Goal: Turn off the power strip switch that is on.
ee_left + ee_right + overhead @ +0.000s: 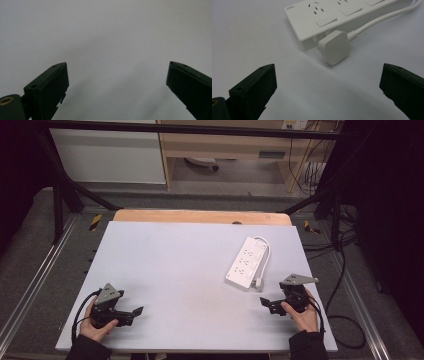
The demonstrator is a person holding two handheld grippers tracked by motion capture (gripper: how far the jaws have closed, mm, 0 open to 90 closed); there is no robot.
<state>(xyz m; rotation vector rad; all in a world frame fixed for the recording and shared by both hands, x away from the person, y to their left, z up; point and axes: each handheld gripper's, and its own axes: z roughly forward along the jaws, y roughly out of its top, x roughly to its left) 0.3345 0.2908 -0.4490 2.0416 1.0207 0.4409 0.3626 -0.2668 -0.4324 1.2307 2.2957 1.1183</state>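
A white power strip (246,261) lies at an angle on the right half of the white table (175,260). Its white cable (265,256) loops along its right side and ends in a square white plug (258,282) resting by the strip's near end. My right gripper (266,303) sits just below that plug, pointing left, open and empty. In the right gripper view the plug (334,47) and the strip (329,17) lie just beyond my open right gripper (328,67). My left gripper (134,313) rests at the table's near left, open. In the left gripper view, bare table lies between its spread jaws (117,65).
The table has a wooden strip (200,216) along its far edge. Black frame poles (58,205) stand at the far corners. Loose black cables (345,270) lie on the floor to the right. Cabinets (110,155) stand beyond the table.
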